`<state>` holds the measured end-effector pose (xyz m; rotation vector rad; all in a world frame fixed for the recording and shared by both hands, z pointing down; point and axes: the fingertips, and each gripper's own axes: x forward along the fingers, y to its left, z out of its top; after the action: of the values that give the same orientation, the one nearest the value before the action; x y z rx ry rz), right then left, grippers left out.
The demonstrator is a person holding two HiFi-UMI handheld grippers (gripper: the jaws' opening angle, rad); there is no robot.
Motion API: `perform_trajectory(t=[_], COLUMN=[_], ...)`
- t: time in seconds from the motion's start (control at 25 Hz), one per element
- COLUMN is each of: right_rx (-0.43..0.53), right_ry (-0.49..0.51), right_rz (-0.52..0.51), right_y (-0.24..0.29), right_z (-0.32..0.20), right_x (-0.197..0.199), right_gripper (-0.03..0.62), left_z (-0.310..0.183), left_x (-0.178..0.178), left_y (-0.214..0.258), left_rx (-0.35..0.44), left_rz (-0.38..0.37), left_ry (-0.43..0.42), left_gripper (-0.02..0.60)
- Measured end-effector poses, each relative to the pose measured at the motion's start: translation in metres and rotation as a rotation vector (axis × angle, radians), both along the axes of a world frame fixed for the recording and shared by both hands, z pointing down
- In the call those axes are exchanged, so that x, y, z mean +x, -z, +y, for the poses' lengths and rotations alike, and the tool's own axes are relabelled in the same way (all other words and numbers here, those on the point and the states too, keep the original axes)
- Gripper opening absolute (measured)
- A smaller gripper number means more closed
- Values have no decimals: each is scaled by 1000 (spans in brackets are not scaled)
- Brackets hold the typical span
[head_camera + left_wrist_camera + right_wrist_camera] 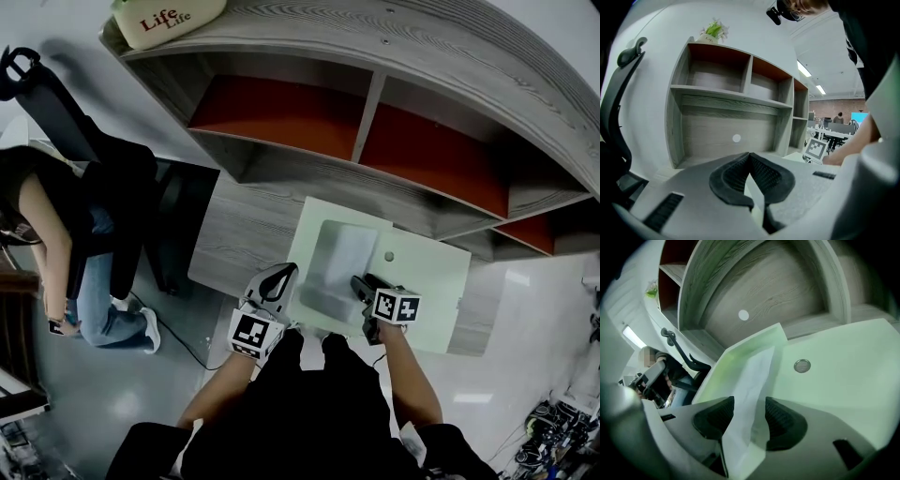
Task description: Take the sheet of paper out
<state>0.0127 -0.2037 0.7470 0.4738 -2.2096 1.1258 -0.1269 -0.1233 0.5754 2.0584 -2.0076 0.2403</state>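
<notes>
1. Folder [427, 272]: pale green, flat on the desk [239, 239] in front of the shelf [375, 122]. It has 1 round snap [389, 256] on its face. Its left edge is at my left gripper.
2. Paper [342, 255]: 1 white sheet lying in the folder's left half. Its near end reaches down between the jaws of my right gripper.
3. Left gripper [279, 277]: jaws closed, tips meeting. My own view shows a thin pale green edge of the folder pinched between the pads.
4. Right gripper [360, 284]: jaws parted. The paper stands in the gap, and the pads are not clamped on it.
5. Shelf: grey wood, with red-backed compartments. 1 bag [169, 21] with printed lettering sits on top.
6. Person [66, 244]: seated well to the left of the desk, beside a dark chair [42, 98].
</notes>
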Motion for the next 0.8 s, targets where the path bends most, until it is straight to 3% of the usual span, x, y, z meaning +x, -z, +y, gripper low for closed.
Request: perform_trajectory(t=[0.8], right_rx=[-46], right_ry=[84], right_rz=[-12], right_y=[-5], right_z=[-6], right_x=[-26], right_gripper=[196], left_z=[9], left_x=[-5], left_y=[-3], left_rx=[-6], left_rz=[12], left_ry=[35], left_gripper=[6])
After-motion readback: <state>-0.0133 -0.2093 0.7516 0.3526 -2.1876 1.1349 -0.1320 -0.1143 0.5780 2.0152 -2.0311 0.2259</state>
